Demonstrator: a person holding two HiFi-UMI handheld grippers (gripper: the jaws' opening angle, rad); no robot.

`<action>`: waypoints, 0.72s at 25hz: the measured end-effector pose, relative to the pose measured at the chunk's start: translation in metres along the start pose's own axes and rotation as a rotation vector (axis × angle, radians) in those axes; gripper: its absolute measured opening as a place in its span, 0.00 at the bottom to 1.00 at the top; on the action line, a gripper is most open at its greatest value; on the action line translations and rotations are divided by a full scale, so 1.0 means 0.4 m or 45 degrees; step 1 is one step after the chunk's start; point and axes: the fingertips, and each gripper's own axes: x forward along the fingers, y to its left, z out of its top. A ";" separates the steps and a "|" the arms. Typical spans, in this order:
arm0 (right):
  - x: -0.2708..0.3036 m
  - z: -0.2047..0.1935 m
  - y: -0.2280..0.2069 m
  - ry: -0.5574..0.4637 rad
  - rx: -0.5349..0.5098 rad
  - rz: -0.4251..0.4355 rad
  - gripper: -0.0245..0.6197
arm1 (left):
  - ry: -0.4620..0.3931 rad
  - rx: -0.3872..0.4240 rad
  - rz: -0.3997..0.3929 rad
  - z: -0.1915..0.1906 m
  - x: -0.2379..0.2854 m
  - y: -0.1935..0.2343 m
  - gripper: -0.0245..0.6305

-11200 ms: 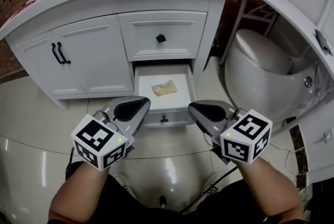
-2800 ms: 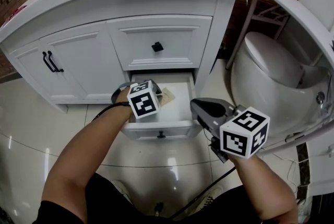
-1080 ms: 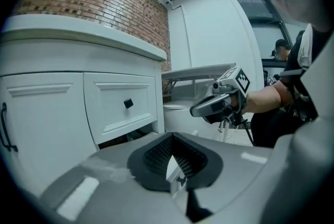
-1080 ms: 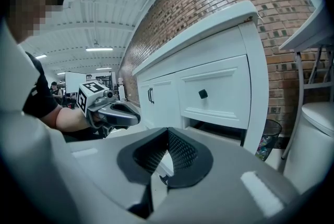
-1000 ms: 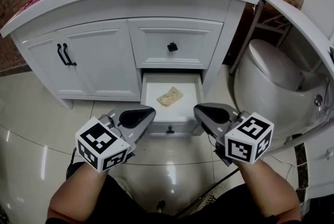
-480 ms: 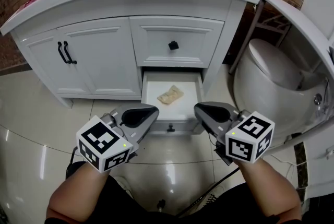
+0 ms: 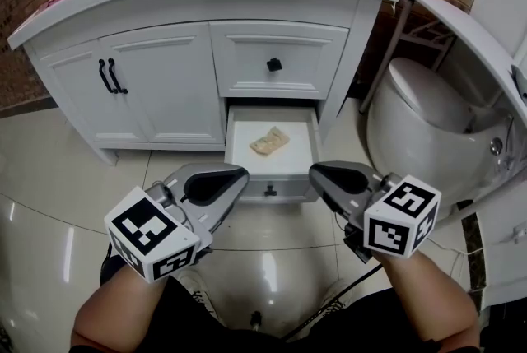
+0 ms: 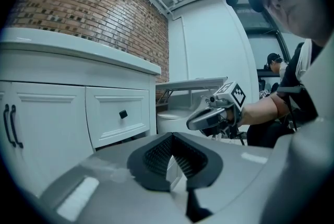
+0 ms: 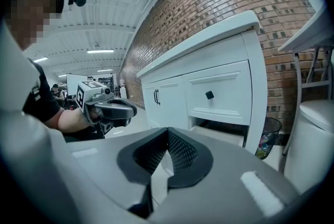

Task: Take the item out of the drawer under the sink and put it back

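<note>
Tan crumpled cloth-like item (image 7: 269, 141): lies near the middle of the open white lower drawer (image 7: 290, 162) of the white vanity cabinet (image 7: 156, 88).
Left tool (image 7: 237, 175): jaws together, nothing between them; held before the drawer's left corner.
Right tool (image 7: 318, 172): jaws together, empty; held before the drawer's right corner.

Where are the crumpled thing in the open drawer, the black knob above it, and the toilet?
crumpled thing (image 7: 269, 141): head view, its middle.
knob (image 7: 273, 64): head view, its front face.
toilet (image 7: 424, 88): head view, its closed lid.
</note>
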 end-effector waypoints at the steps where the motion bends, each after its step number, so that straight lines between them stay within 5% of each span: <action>1: -0.009 -0.002 0.010 0.004 -0.007 -0.005 0.05 | -0.007 -0.003 0.003 0.005 -0.010 -0.006 0.05; 18: -0.084 -0.011 0.135 0.001 -0.060 -0.073 0.05 | -0.020 0.021 -0.003 0.009 -0.104 -0.083 0.05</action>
